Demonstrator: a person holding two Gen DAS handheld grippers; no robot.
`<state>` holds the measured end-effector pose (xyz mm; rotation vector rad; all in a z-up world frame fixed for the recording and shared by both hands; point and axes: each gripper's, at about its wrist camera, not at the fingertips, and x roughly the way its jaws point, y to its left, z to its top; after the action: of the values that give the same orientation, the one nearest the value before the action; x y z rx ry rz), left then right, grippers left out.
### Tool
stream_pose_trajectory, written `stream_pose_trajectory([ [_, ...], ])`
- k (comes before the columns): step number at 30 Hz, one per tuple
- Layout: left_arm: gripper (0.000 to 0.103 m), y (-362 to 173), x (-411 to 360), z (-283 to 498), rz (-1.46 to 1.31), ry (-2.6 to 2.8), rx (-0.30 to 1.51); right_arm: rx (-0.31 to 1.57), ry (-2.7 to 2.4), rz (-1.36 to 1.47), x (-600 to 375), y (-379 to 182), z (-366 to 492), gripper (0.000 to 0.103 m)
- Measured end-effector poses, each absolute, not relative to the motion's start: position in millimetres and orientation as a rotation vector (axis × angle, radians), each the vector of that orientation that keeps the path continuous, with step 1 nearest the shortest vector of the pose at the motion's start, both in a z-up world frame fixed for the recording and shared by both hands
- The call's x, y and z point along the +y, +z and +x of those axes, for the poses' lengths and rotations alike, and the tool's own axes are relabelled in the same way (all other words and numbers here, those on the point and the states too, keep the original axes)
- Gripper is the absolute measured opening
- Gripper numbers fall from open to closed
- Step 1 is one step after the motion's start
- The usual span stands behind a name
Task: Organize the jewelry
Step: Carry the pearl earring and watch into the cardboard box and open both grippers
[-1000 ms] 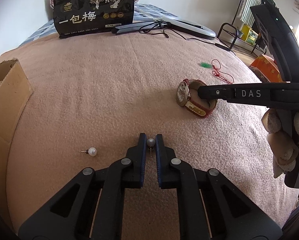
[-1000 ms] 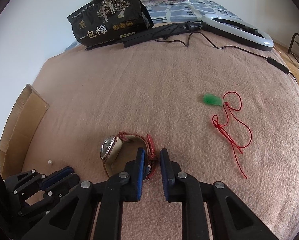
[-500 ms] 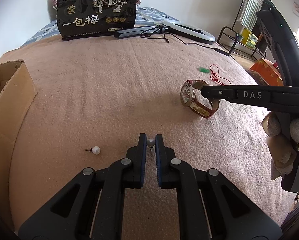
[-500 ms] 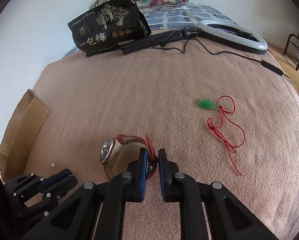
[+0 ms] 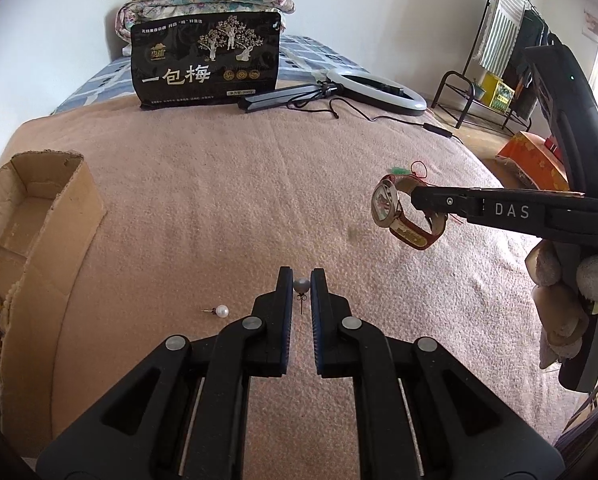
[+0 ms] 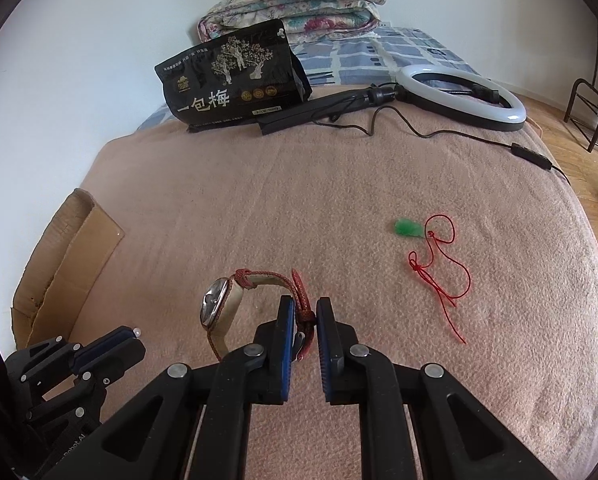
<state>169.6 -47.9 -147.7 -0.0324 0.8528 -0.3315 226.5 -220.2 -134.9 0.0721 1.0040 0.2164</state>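
My left gripper [image 5: 301, 284] is shut on a grey pearl stud earring [image 5: 301, 286], lifted above the pink blanket. A second, white pearl earring [image 5: 221, 311] lies on the blanket just left of its fingers. My right gripper [image 6: 303, 314] is shut on the red strap of a wristwatch [image 6: 219, 307], which hangs clear of the blanket; the left wrist view shows the same watch [image 5: 387, 205] at the right, held by the other gripper. A green pendant on a red cord [image 6: 409, 228] lies on the blanket to the right.
An open cardboard box [image 5: 31, 216] sits at the left edge of the bed. At the far end stand a black snack bag [image 5: 205, 66], a ring light [image 6: 463, 96] with its cable, and a folded quilt [image 6: 295, 8]. A metal rack [image 5: 483, 92] stands beyond the bed.
Both grippers have risen from the blanket, the left carrying the grey earring and the right lifting the watch off the surface. The white earring and the pendant stay where they were.
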Motion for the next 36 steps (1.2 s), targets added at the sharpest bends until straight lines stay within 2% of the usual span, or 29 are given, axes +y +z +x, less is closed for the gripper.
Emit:
stream_pose_trajectory([
  [16, 0.007, -108.0, -3.8, 151.6, -0.076, -0.262, 0.776, 0.941, 0.269, 0.042, -183.3, -94.9, 207.9, 0.009],
  [36, 0.007, -78.8, 102.0, 155.5, -0.129, -0.1, 0.71, 0.903, 0.38, -0.003, -98.1, -74.1, 214.0, 0.009],
])
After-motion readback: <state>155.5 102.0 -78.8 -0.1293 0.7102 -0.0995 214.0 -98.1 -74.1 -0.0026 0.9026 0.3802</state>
